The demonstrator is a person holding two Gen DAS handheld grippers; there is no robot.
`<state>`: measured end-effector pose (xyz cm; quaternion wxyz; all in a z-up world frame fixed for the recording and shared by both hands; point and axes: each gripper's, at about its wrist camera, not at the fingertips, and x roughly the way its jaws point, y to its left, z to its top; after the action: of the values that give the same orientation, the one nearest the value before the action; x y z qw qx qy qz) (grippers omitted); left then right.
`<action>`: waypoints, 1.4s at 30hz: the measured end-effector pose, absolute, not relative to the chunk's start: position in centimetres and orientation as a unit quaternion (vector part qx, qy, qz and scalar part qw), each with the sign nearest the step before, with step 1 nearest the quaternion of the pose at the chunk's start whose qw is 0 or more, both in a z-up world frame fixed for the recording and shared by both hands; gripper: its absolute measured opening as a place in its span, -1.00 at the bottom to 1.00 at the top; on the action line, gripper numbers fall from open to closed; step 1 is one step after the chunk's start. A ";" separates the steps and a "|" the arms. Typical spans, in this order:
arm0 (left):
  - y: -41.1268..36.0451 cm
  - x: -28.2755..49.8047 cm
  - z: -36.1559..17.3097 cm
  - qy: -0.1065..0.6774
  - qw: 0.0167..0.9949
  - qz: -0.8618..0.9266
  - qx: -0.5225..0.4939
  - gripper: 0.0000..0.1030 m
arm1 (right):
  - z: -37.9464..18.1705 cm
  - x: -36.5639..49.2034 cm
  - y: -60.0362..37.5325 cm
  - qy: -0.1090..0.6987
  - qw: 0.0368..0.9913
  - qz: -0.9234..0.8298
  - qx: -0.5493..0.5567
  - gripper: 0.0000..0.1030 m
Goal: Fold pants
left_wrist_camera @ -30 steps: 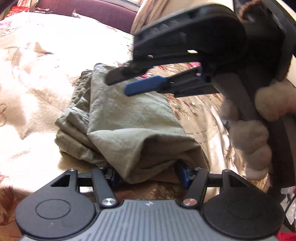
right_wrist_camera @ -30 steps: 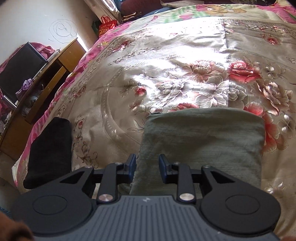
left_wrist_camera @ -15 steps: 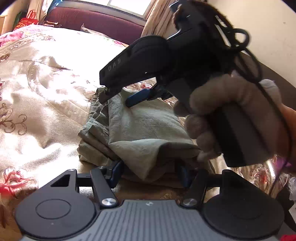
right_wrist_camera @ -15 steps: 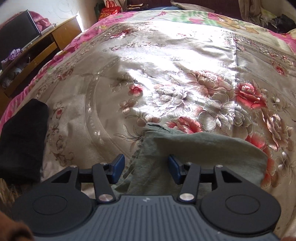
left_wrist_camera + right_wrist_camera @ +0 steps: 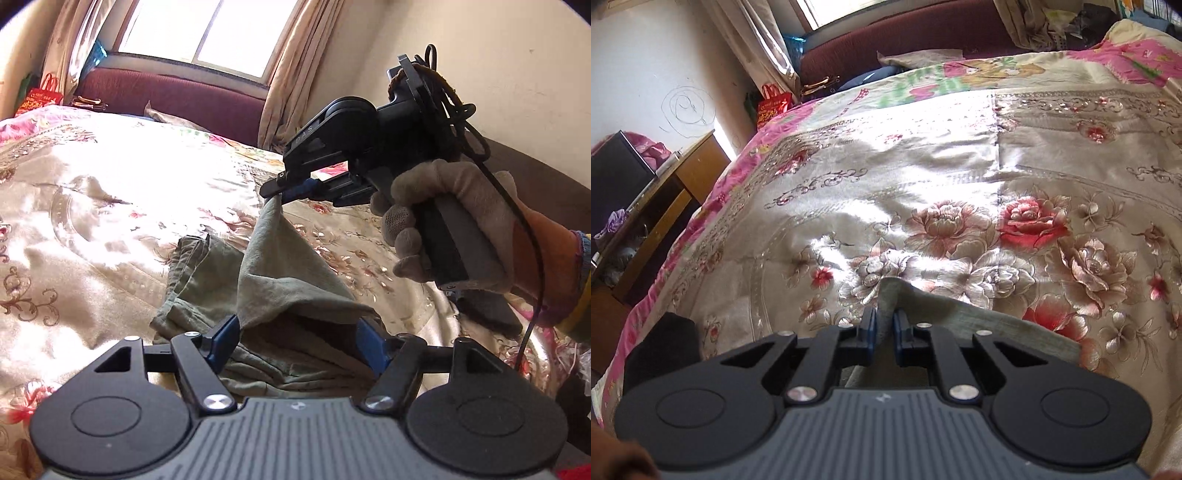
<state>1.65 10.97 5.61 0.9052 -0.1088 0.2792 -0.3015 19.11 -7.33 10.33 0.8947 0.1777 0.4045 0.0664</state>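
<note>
Olive green pants [image 5: 280, 273] lie folded in a bundle on the floral bedspread [image 5: 110, 206]. My right gripper [image 5: 884, 328] is shut on a corner of the top layer and holds it lifted off the bundle; in the left wrist view it [image 5: 284, 186] hangs above the pants in a gloved hand, with the cloth draping down from it. My left gripper [image 5: 299, 339] is open, its blue pads on either side of the near end of the bundle. The pants also show in the right wrist view [image 5: 960, 321].
A dark folded cloth [image 5: 661, 350] lies at the bed's left edge. A wooden desk [image 5: 665, 199] stands left of the bed. A maroon sofa [image 5: 170, 99] and curtains stand under the window beyond the bed.
My right gripper has closed on the top layer's corner and risen, pulling the cloth up. My left gripper stays open around the near end and has tilted up.
</note>
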 end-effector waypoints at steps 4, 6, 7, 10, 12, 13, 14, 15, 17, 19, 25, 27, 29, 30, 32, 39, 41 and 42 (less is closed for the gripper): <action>11.2 2.6 5.1 0.299 0.905 -0.276 -0.122 0.61 | 9.2 20.2 -6.3 0.431 0.881 0.083 0.177 -0.81; 11.2 2.8 4.8 0.303 0.906 -0.269 -0.119 0.61 | 8.0 20.4 -5.2 0.440 0.877 0.093 0.170 -0.80; 11.1 2.8 4.7 0.302 0.909 -0.264 -0.114 0.61 | 7.6 20.6 -4.7 0.442 0.876 0.096 0.169 -0.81; 10.9 3.3 4.2 0.309 0.912 -0.249 -0.106 0.60 | 6.9 21.6 -4.2 0.438 0.877 0.093 0.175 -0.81; 10.7 3.6 3.8 0.315 0.912 -0.243 -0.100 0.59 | 6.6 22.4 -4.4 0.431 0.883 0.078 0.167 -0.82; 10.7 3.7 3.7 0.315 0.914 -0.237 -0.095 0.59 | 6.5 22.9 -4.7 0.432 0.884 0.070 0.165 -0.82; 10.8 3.6 3.7 0.313 0.916 -0.233 -0.091 0.59 | 6.6 23.0 -5.1 0.432 0.884 0.065 0.167 -0.82; 10.9 3.5 3.8 0.307 0.918 -0.232 -0.090 0.59 | 6.8 22.7 -5.5 0.427 0.887 0.064 0.166 -0.82; 11.2 3.5 4.0 0.294 0.923 -0.229 -0.093 0.59 | 7.7 21.7 -5.9 0.413 0.894 0.076 0.155 -0.70; 11.3 3.3 4.3 0.280 0.930 -0.220 -0.089 0.59 | 8.7 20.0 -6.2 0.402 0.897 0.102 0.150 -0.70; 10.0 3.5 5.0 0.280 0.932 -0.224 -0.058 0.59 | 7.5 17.3 -4.8 0.450 0.872 0.161 0.104 -0.43; 9.0 3.6 4.9 0.286 0.932 -0.221 -0.031 0.59 | 6.7 17.6 -4.5 0.463 0.864 0.155 0.122 -0.20; 8.0 3.8 4.6 0.296 0.930 -0.217 -0.004 0.60 | 6.3 18.0 -3.8 0.470 0.860 0.155 0.126 -0.09; 7.6 4.0 4.5 0.301 0.929 -0.217 0.004 0.60 | 6.1 18.3 -3.2 0.473 0.861 0.151 0.114 -0.05; 7.3 4.6 4.0 0.320 0.921 -0.221 0.009 0.60 | 5.6 18.9 -2.2 0.477 0.866 0.132 0.077 -0.05; 8.0 5.1 2.7 0.333 0.916 -0.223 0.007 -0.32 | 5.0 19.0 -3.4 0.497 0.856 0.122 0.069 -0.87; 9.3 5.2 3.2 0.327 0.917 -0.225 -0.030 -0.40 | 6.1 18.6 -3.4 0.489 0.858 0.133 0.086 -0.88; 9.9 5.2 3.6 0.320 0.920 -0.222 -0.043 -0.41 | 6.7 18.5 -3.4 0.484 0.860 0.138 0.090 -0.88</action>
<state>5.18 9.91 3.63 0.9202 -0.0433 0.3197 -0.2217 18.48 -3.39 6.70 0.8595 0.0904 0.4837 0.1381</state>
